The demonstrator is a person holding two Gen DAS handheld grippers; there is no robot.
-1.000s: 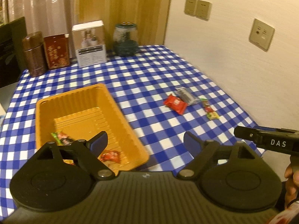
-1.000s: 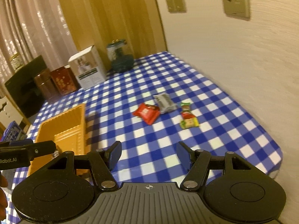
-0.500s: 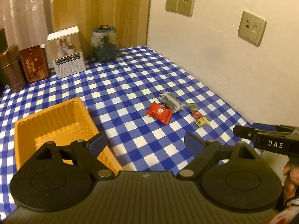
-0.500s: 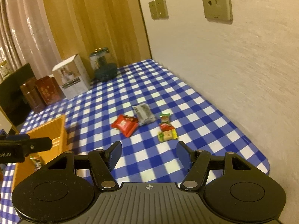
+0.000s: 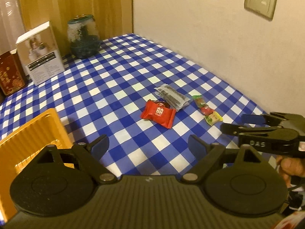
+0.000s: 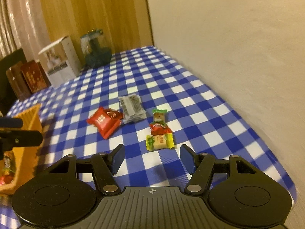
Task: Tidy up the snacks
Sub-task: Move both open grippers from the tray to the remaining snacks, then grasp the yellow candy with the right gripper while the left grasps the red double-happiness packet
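Observation:
Several snacks lie on the blue checked tablecloth: a red packet [image 5: 158,113] [image 6: 103,122], a clear grey packet [image 5: 172,95] [image 6: 132,107], a green-ended candy [image 6: 159,114], a red candy [image 6: 159,128] and a yellow-green candy [image 6: 159,142] [image 5: 213,118]. The orange tray [image 5: 28,133] [image 6: 28,118] sits at the left with a few candies inside. My left gripper [image 5: 147,143] is open and empty, just short of the red packet. My right gripper [image 6: 151,157] is open and empty, just short of the yellow-green candy.
A white box [image 5: 40,51], a dark green glass jar [image 5: 83,36] and a dark red box [image 5: 9,74] stand at the table's far edge. A wall runs along the table's right side. The table's near right edge [image 6: 282,173] is close.
Both grippers have swung right and moved closer to the snack pile. The orange tray has slid toward the left edge of both views. Jaws remain open.

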